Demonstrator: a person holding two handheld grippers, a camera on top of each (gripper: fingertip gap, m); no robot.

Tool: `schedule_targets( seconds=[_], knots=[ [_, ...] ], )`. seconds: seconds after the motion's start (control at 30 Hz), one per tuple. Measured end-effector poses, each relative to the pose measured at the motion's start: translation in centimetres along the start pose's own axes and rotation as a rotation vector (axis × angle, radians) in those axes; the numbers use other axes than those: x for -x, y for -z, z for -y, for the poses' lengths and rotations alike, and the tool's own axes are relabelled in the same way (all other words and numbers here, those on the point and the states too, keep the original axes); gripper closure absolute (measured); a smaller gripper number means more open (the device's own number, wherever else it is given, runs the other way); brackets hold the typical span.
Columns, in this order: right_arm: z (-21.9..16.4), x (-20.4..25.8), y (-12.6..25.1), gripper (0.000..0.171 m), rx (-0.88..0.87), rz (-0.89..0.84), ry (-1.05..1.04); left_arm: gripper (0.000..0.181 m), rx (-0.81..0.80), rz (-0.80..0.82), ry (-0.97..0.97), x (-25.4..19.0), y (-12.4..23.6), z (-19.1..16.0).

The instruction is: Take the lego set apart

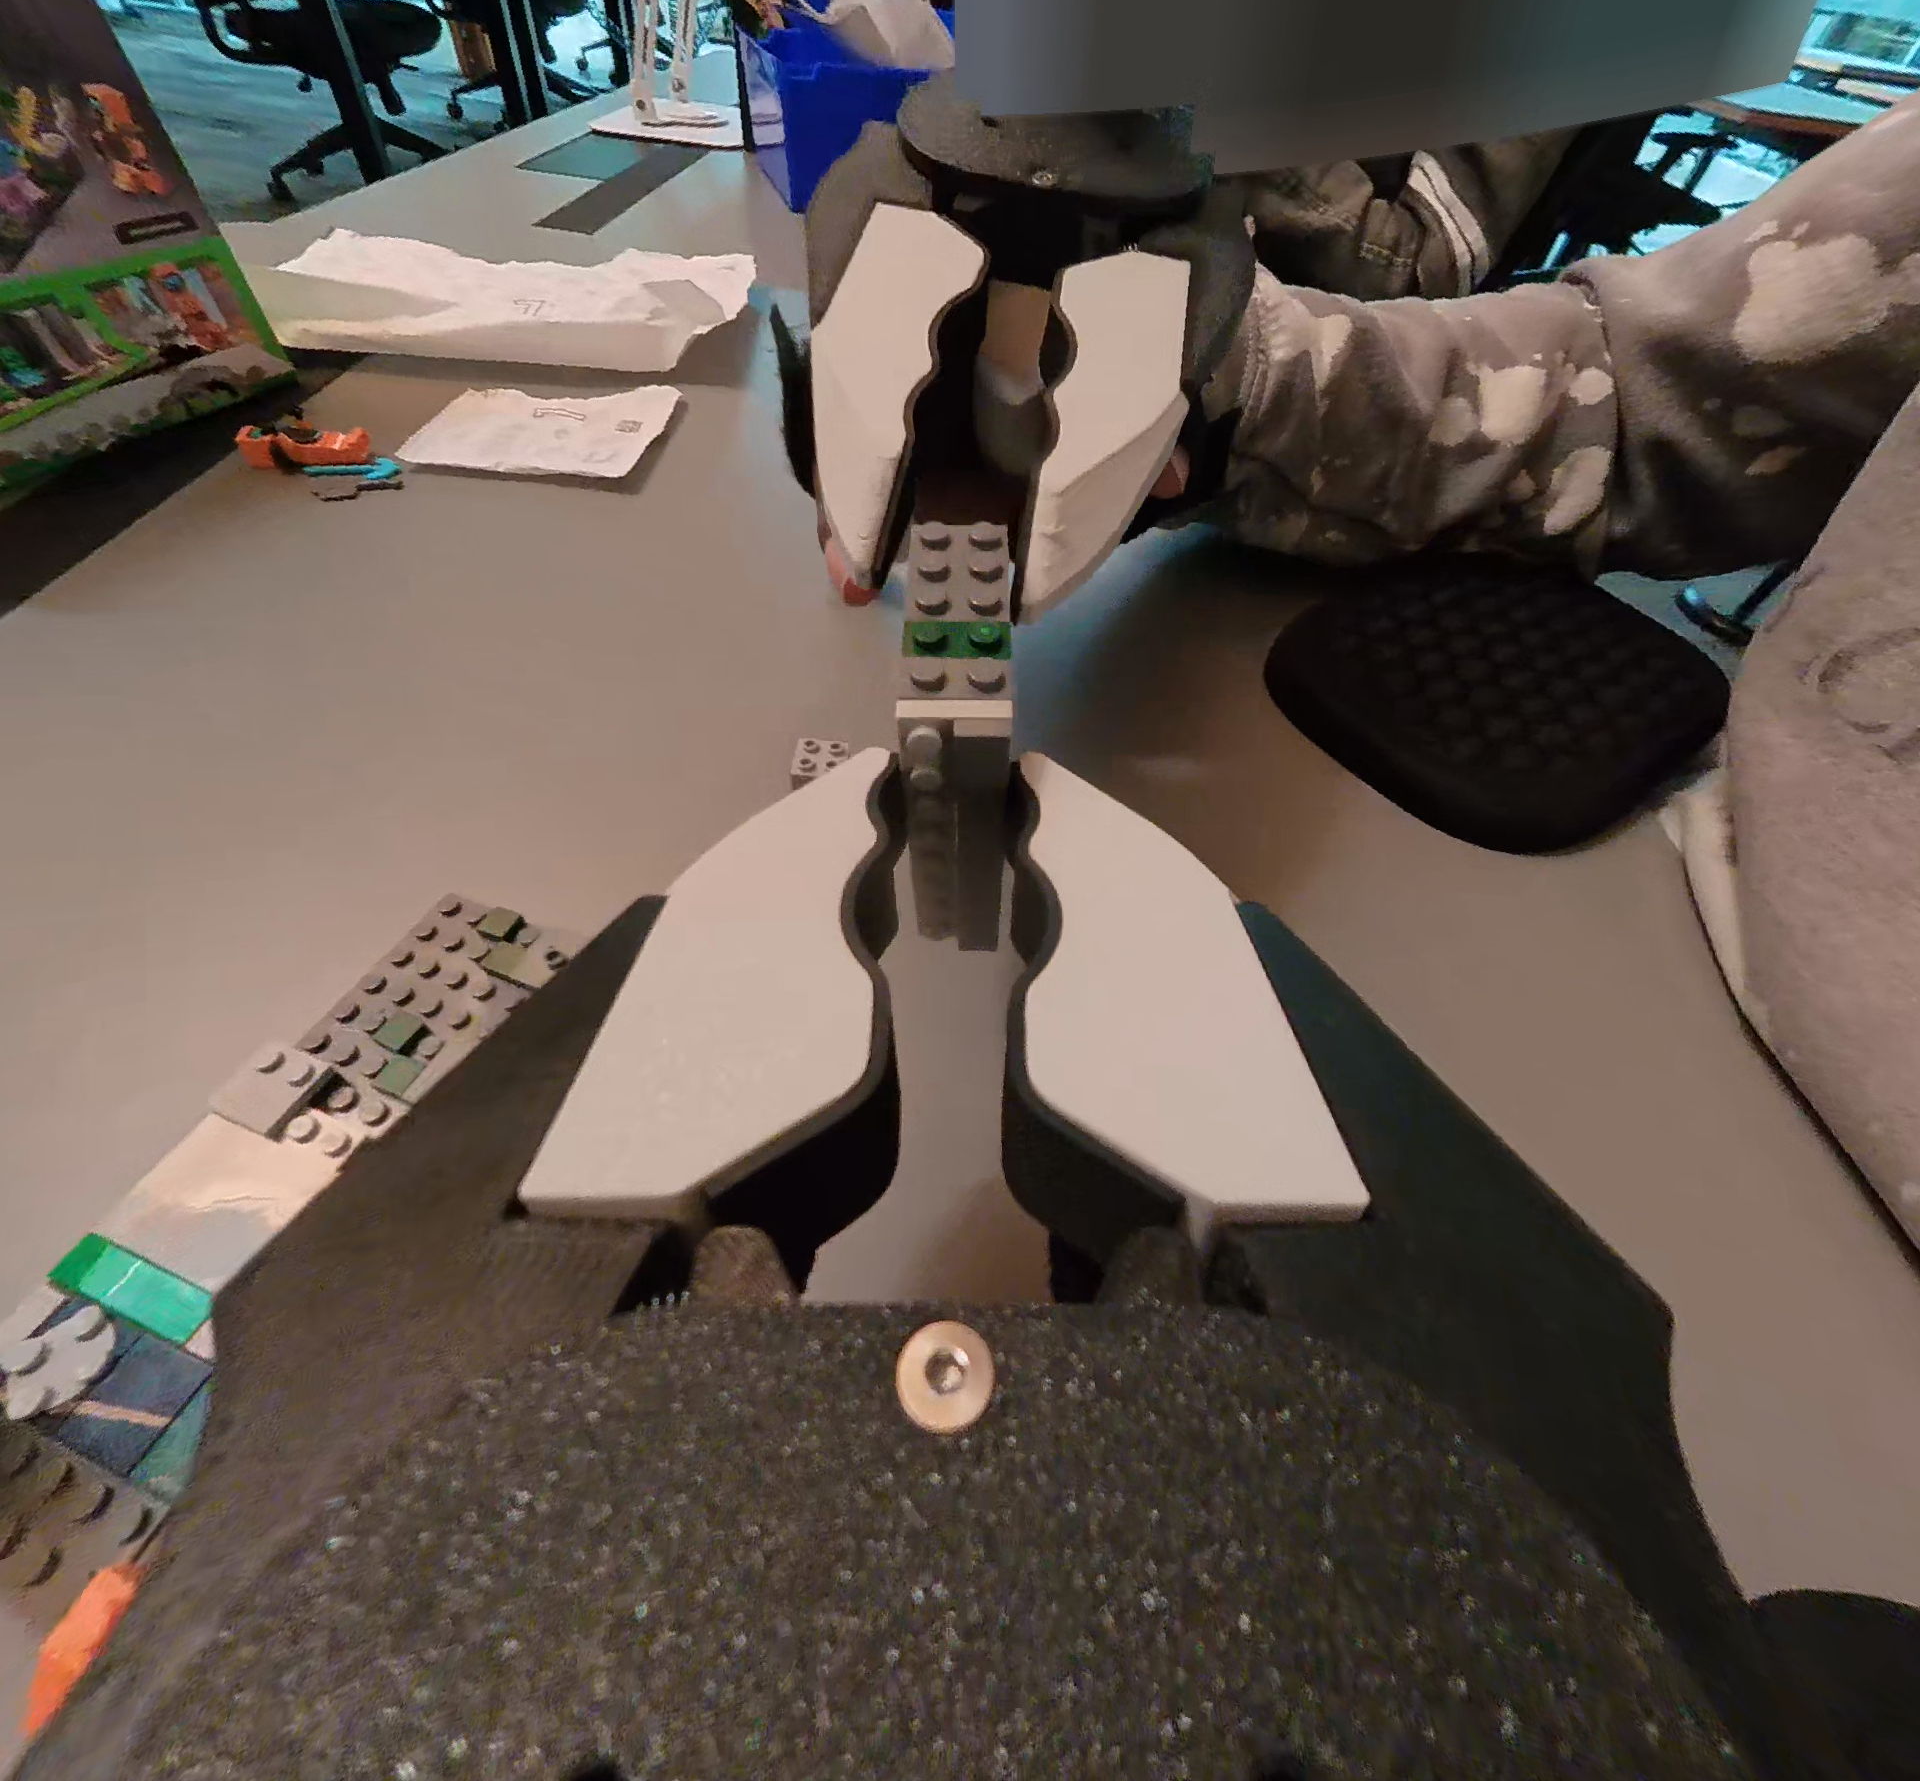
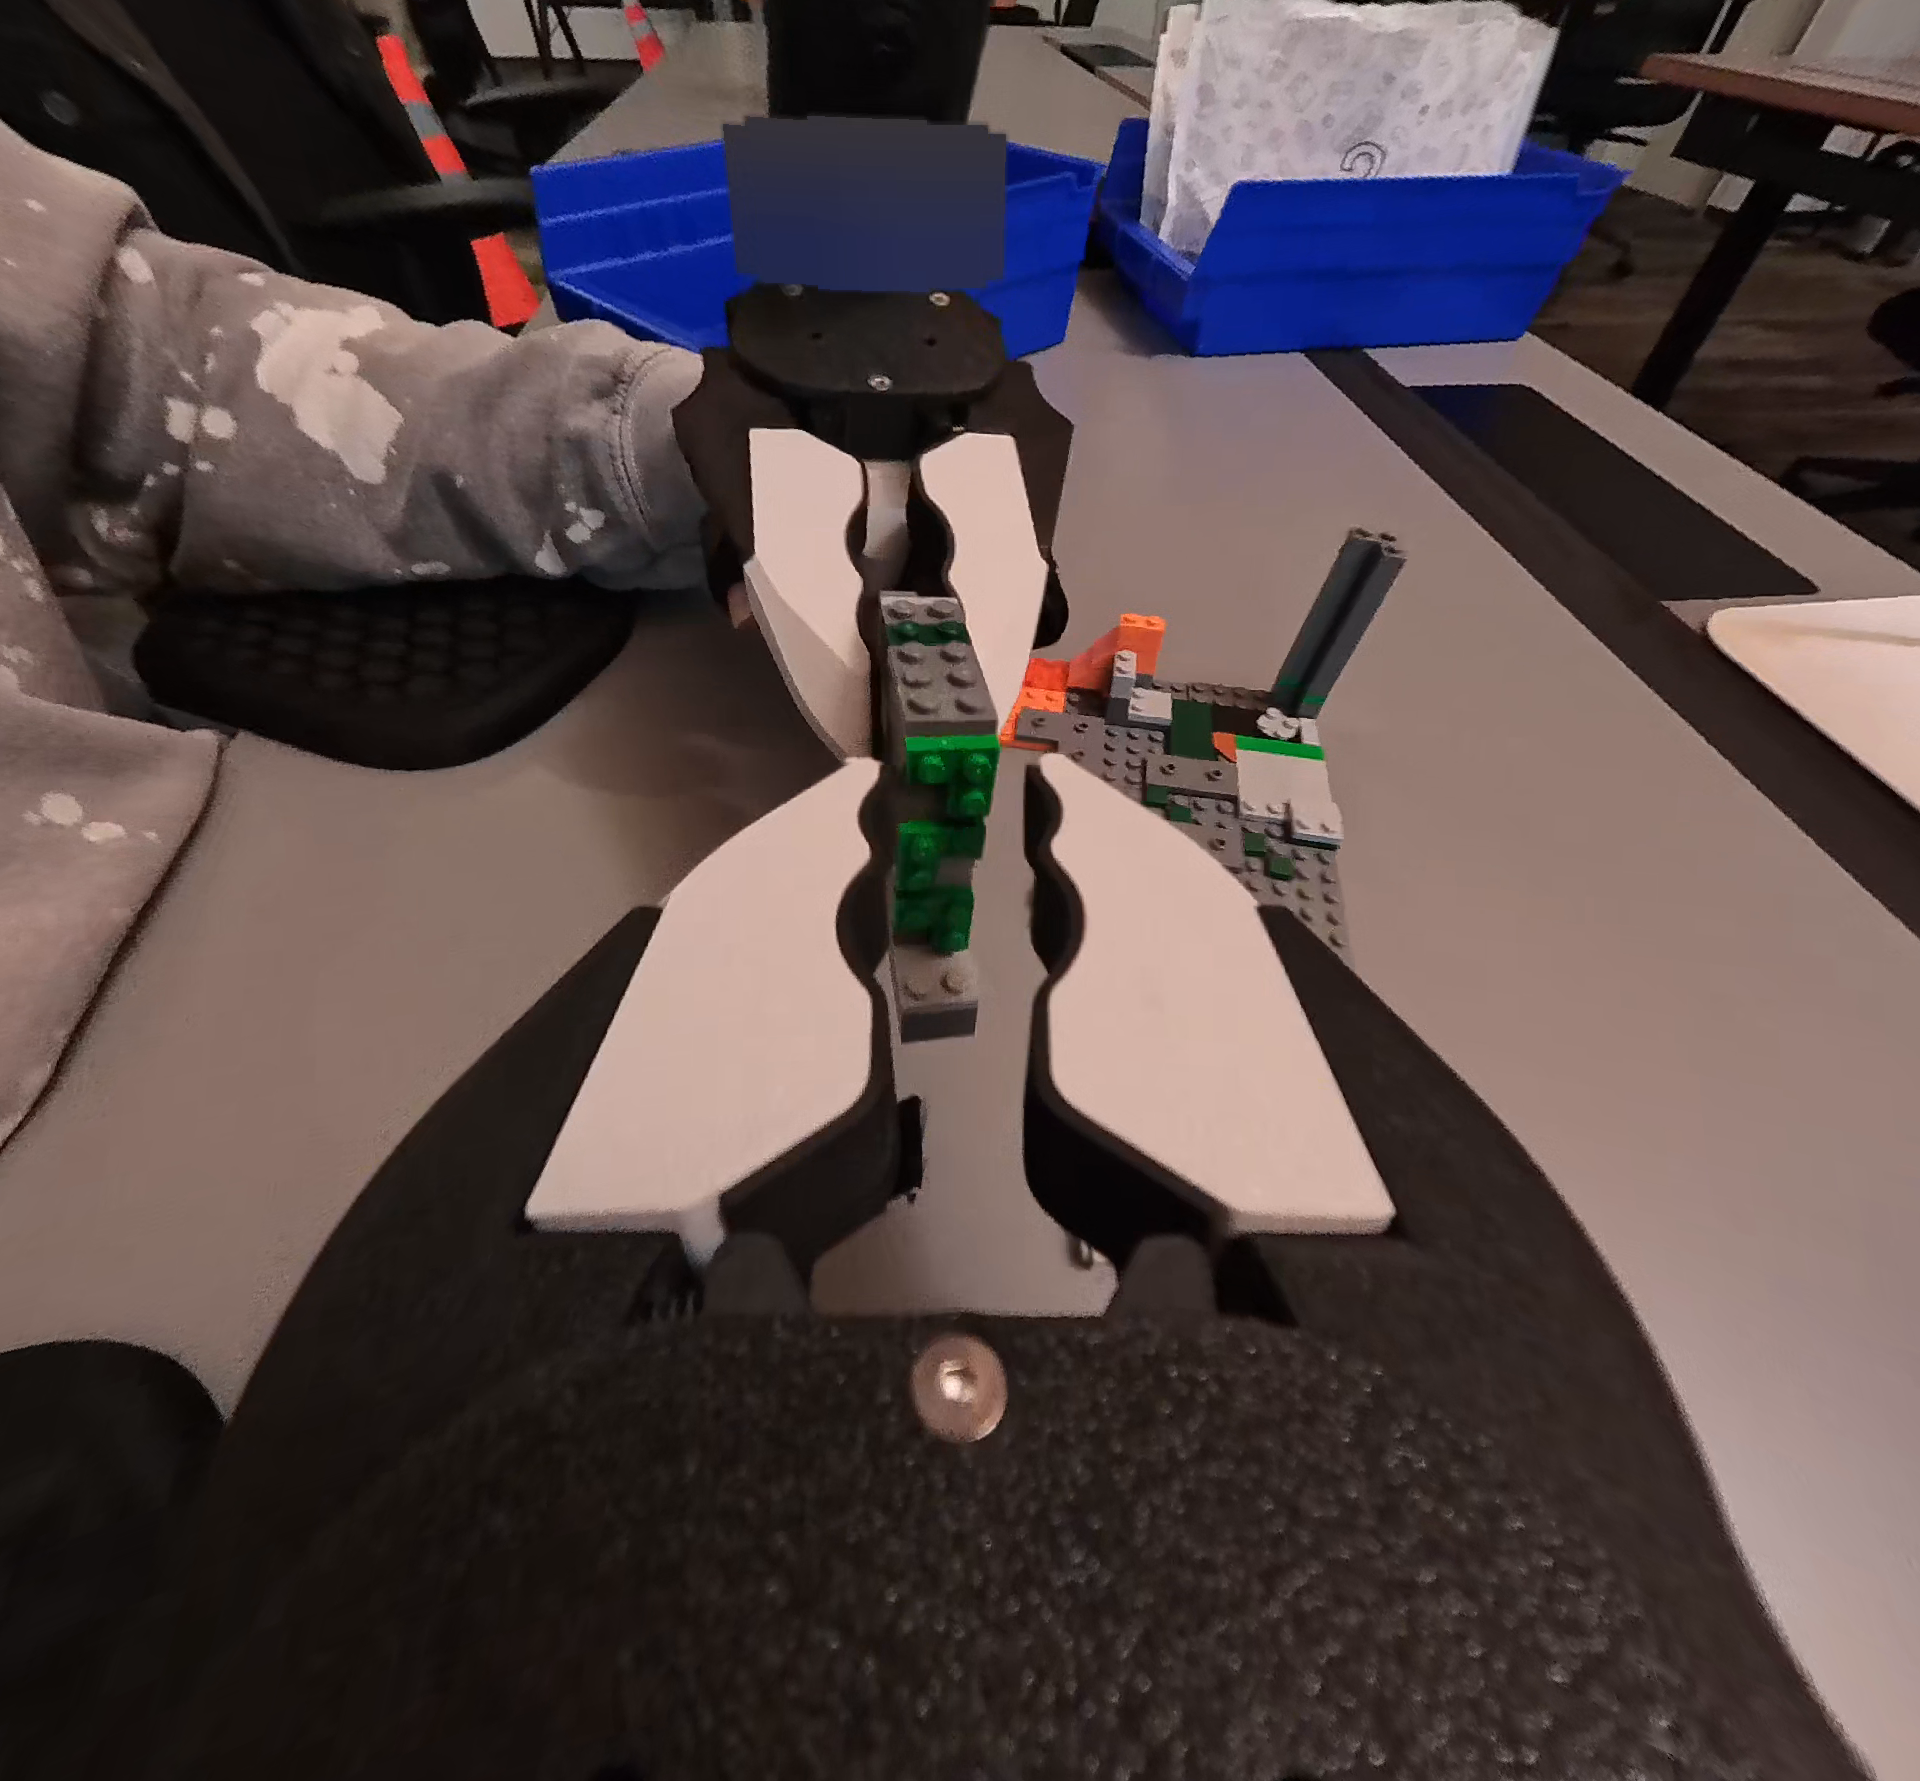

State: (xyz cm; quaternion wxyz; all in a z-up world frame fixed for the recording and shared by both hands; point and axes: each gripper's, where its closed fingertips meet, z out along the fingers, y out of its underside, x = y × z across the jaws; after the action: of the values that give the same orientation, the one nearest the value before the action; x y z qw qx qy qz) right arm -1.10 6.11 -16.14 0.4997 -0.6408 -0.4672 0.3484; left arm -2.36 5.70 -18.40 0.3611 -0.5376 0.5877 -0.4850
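Left tongs (image 1: pixel 951 775) and right tongs (image 2: pixel 951 781) each clamp one end of grey-green brick column (image 1: pixel 958 635), frame centre, above desk (image 1: pixel 416 692).

The far end of the brick column (image 1: pixel 957 625) is hidden between the right gripper's (image 1: pixel 940 578) fingers, and its near end sits in shadow between the left gripper's (image 1: pixel 951 775) fingers. At the lower left of the left wrist view, the baseplate (image 1: pixel 416 1004) is cut off by the gripper body and the frame edge. The box (image 1: pixel 104 277) at the upper left is cropped too. Blurred patches cover the upper right there and the upper middle of the right wrist view.
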Motion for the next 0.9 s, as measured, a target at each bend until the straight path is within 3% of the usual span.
schedule_targets(
  seconds=[0.27,0.4,0.5,0.9],
  knots=[
    [0.3,1.0,-0.4,0.154,-0.033,0.034,0.002,0.164,0.033,-0.008,-0.029,-0.6,0.0,-0.3],
    [0.2,1.5,-0.9,0.154,-0.060,0.067,-0.021,0.154,-0.016,-0.024,-0.026,-1.3,-0.3,1.1],
    [0.4,2.1,-1.3,0.154,-0.081,0.092,-0.026,0.162,0.033,-0.013,-0.074,-1.6,-0.8,0.4],
    [0.1,2.3,-1.3,0.154,-0.066,0.092,-0.004,0.163,0.062,-0.033,-0.056,-1.8,-0.8,0.0]
  ],
)
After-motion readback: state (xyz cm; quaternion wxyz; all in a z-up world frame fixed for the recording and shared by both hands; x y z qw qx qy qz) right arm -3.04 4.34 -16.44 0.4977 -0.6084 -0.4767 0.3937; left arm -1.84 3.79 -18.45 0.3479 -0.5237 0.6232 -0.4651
